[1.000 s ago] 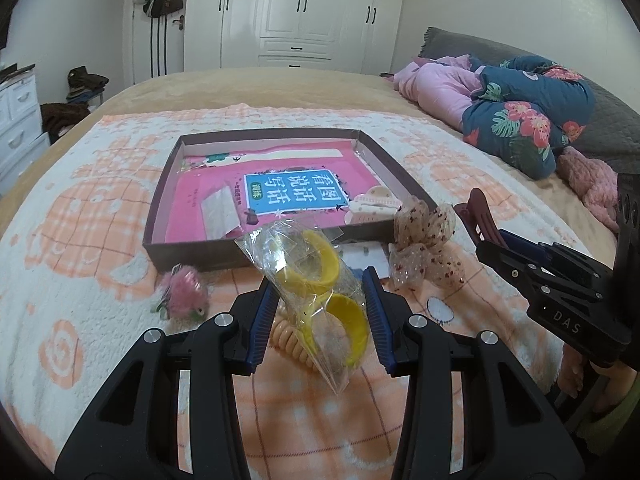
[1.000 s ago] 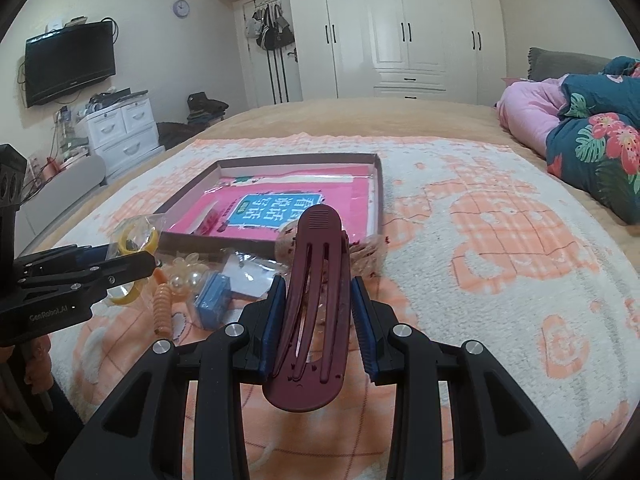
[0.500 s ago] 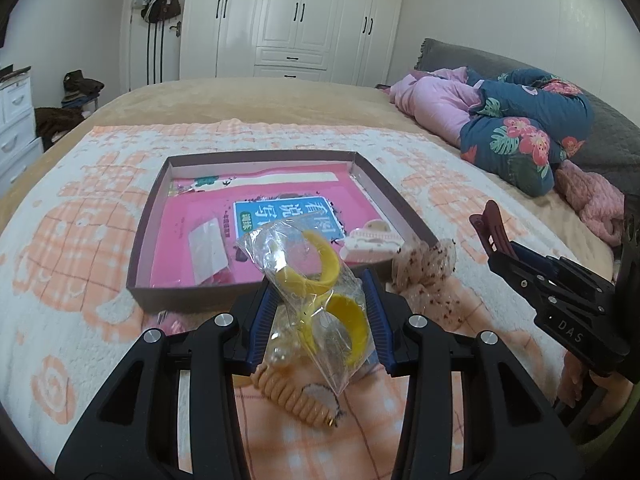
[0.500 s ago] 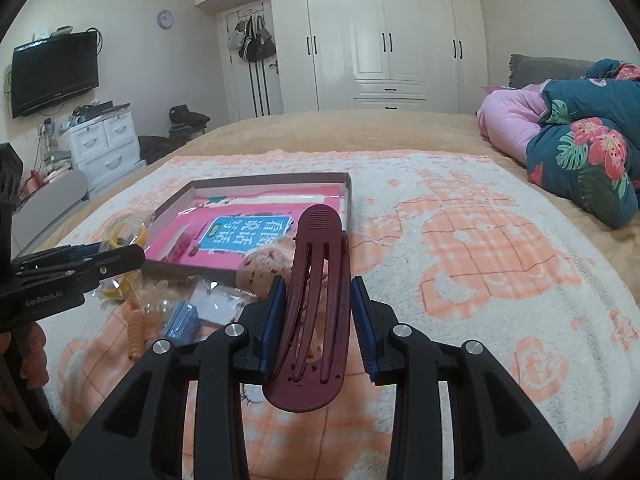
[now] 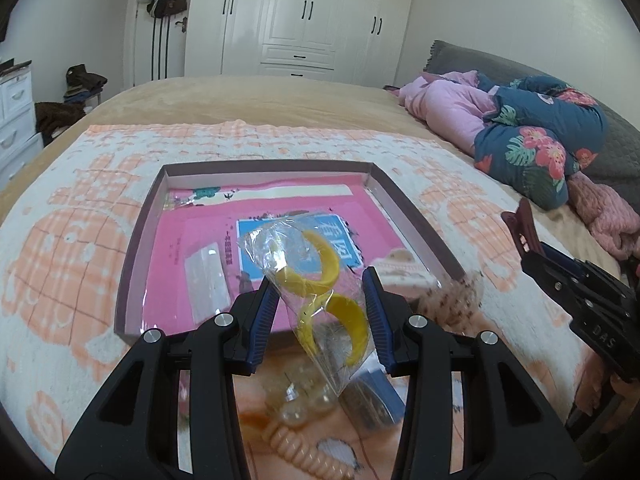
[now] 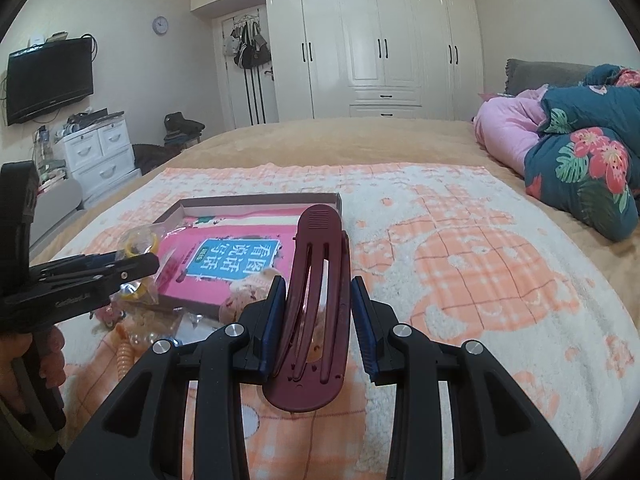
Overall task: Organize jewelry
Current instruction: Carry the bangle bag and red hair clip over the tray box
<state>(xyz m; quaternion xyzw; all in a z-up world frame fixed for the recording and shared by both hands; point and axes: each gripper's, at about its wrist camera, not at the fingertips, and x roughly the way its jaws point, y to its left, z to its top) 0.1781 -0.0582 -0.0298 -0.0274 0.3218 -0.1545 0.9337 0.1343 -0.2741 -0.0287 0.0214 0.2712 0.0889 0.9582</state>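
My left gripper (image 5: 320,294) is shut on a clear plastic bag of yellow bangles (image 5: 320,288), held above the near rim of the brown cardboard tray (image 5: 138,236). The tray has a pink sheet with a blue label (image 5: 340,240) inside, plus a cream hair claw (image 5: 400,266). My right gripper (image 6: 318,304) is shut on a long maroon hair clip (image 6: 316,292) that stands upright between its pads, to the right of the tray (image 6: 256,198). Each gripper shows in the other's view: the right gripper (image 5: 520,236) at the right, the left gripper (image 6: 132,264) at the left.
Loose pieces lie on the peach checked blanket (image 6: 480,272) in front of the tray: a coiled peach hair tie (image 5: 296,448), clear beads (image 5: 296,412), a small blue box (image 5: 376,400) and dotted mesh bows (image 5: 452,300). Bundled bedding (image 5: 532,136) lies at the right. A hand (image 6: 24,364) holds the left tool.
Both grippers have moved forward toward the tray with their loads. The bag of bangles now hangs over the tray's near edge, and the loose pieces have slid below the left fingers.
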